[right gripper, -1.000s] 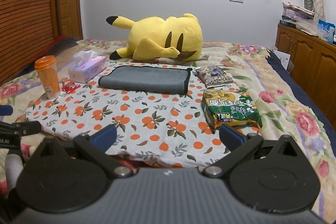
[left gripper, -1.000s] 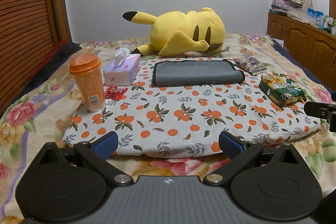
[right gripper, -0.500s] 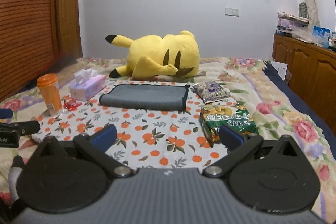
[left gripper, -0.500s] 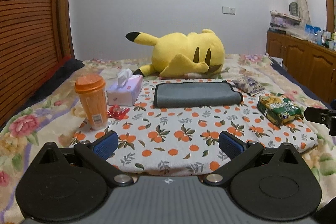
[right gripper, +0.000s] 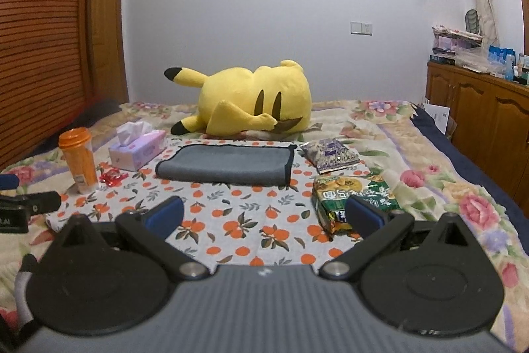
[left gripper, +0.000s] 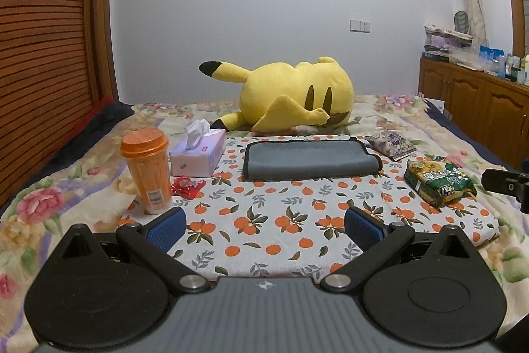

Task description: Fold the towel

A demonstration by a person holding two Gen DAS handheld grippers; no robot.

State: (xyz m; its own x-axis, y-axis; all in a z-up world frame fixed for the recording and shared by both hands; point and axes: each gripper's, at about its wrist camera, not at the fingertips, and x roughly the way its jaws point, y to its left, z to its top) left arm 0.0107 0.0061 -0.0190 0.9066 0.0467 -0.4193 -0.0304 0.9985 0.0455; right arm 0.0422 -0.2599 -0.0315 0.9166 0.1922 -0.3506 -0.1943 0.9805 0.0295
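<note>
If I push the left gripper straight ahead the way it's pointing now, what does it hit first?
Probably the gray towel. The left gripper is open and aimed down the orange-print cloth, with only bare cloth between. If it runs low, it would brush that cloth first; depth is uncertain.

text: "LAI" fragment showing on left gripper [right gripper: 13, 214] | snack bag [right gripper: 353, 197] print: unreadable

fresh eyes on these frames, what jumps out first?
The big yellow plush lying on its side at the far end of the bed. Just in front of it, the grey towel lies already folded on the orange-print cloth, between the tissue box and snack packets. Both grippers, left and right, hang open and short of it.
</note>
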